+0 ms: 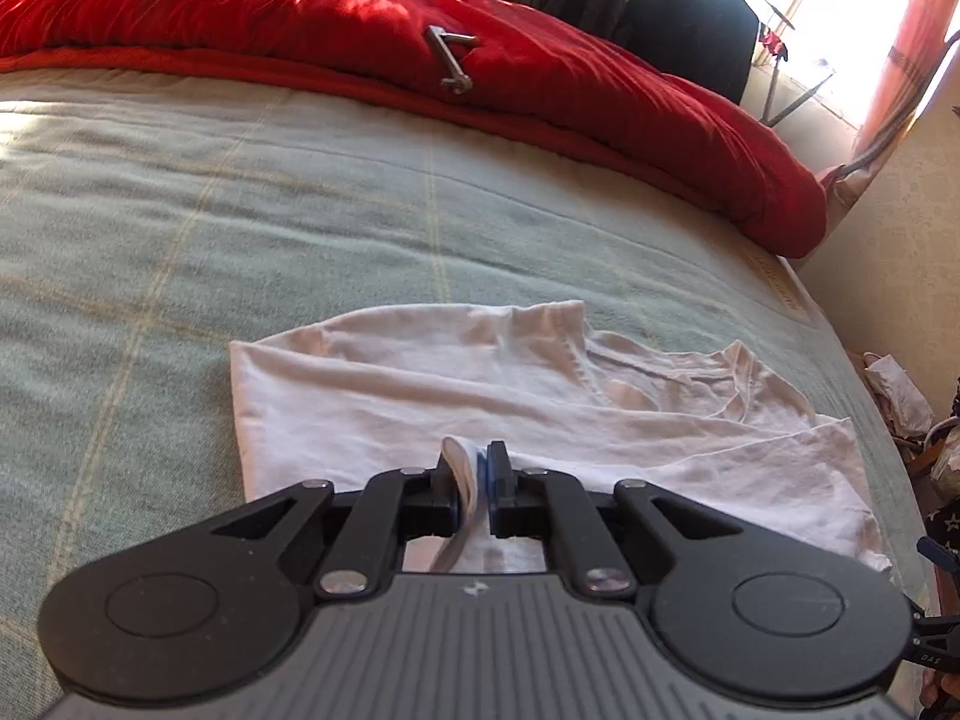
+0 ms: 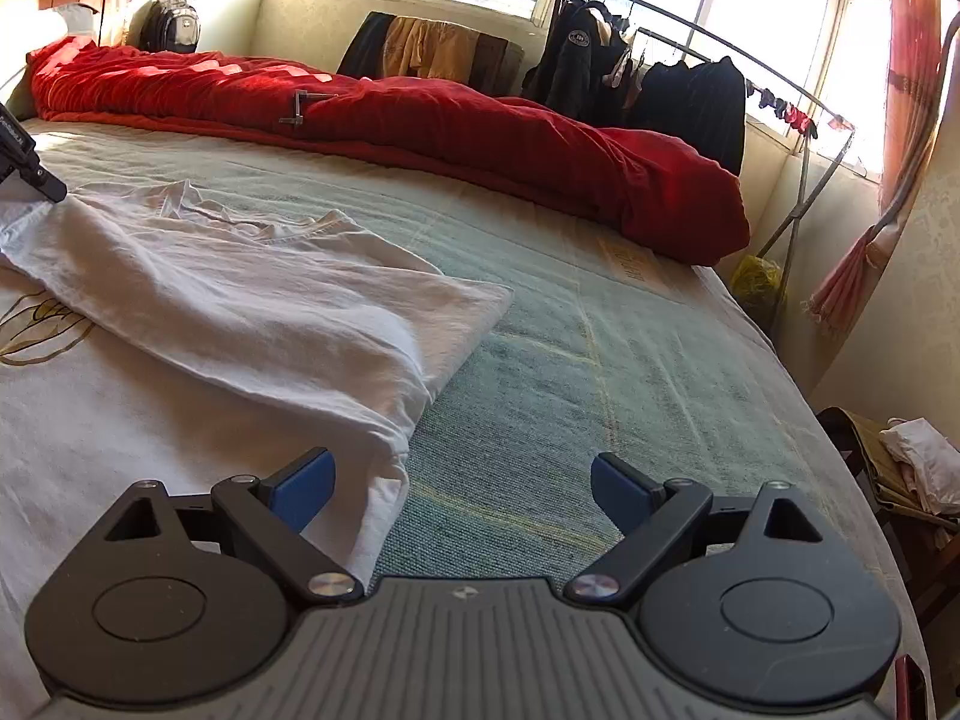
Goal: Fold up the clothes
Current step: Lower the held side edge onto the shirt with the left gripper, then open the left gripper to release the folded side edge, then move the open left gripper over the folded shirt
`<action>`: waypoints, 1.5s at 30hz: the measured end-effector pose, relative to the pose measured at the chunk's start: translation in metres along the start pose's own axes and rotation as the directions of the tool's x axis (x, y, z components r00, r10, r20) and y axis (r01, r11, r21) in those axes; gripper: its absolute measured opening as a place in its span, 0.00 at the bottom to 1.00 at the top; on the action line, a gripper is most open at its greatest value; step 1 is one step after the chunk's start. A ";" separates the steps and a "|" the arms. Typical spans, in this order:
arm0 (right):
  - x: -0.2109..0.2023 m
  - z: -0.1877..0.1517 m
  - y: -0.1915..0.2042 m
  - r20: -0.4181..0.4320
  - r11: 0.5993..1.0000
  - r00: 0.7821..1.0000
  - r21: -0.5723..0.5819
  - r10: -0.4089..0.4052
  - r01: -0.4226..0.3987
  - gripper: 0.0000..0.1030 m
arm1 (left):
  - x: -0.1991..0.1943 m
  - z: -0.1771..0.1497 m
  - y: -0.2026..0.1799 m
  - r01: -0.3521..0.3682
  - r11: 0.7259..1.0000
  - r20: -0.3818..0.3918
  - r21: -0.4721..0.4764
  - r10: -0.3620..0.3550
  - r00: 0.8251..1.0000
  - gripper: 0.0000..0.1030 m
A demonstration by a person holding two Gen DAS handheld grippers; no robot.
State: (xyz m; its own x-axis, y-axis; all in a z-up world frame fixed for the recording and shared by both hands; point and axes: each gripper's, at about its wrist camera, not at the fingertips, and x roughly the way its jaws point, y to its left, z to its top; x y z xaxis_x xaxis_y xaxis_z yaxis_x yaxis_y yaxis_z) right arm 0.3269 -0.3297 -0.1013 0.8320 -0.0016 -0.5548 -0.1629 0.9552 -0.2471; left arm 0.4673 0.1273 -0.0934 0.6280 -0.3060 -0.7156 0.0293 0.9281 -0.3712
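A white T-shirt [image 1: 480, 396] lies partly folded on the green bed cover [image 1: 240, 210]. My left gripper [image 1: 474, 480] is shut on a pinch of the shirt's near edge, the cloth bunched between its blue pads. In the right wrist view the same T-shirt [image 2: 240, 300] spreads across the left, one side folded over, a yellow print showing at far left. My right gripper [image 2: 459, 489] stands open low over the shirt's right edge, its left finger above the cloth and nothing between its fingers. The left gripper's tip [image 2: 36, 177] shows at the far left, touching the shirt.
A rumpled red duvet [image 2: 480, 138] lies along the far side of the bed with a metal tool [image 2: 297, 108] on it. Beyond stand a clothes rack [image 2: 690, 78] with dark garments and bright windows. A chair with clothes [image 2: 912, 462] stands at the bed's right.
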 end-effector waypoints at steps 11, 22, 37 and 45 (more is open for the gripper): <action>-0.006 0.000 -0.003 0.009 0.999 1.000 0.013 0.030 -0.030 0.92 | -0.017 -0.013 0.023 0.089 0.985 0.015 -0.146 -0.088 0.996 0.46; -0.025 -0.001 -0.010 0.079 0.964 0.962 0.030 0.261 -0.264 0.92 | -0.054 0.003 -0.069 0.017 0.976 0.083 0.215 -0.035 0.996 0.47; -0.045 -0.006 -0.007 0.201 0.876 0.855 -0.029 0.478 -0.482 0.93 | 0.073 -0.005 -0.175 0.149 0.787 -0.151 0.599 -0.072 0.986 0.46; -0.036 -0.009 -0.011 0.195 0.876 0.859 0.002 0.473 -0.482 0.93 | 0.075 -0.008 -0.174 0.183 0.771 -0.188 0.610 -0.083 0.979 0.17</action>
State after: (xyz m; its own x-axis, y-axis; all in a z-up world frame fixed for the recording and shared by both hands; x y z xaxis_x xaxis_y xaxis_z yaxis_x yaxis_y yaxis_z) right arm 0.2940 -0.3430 -0.0860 0.7412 0.5080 -0.4387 -0.5432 0.8380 0.0526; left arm 0.5032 -0.0585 -0.0875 0.4662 -0.4167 -0.7804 0.6120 0.7889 -0.0556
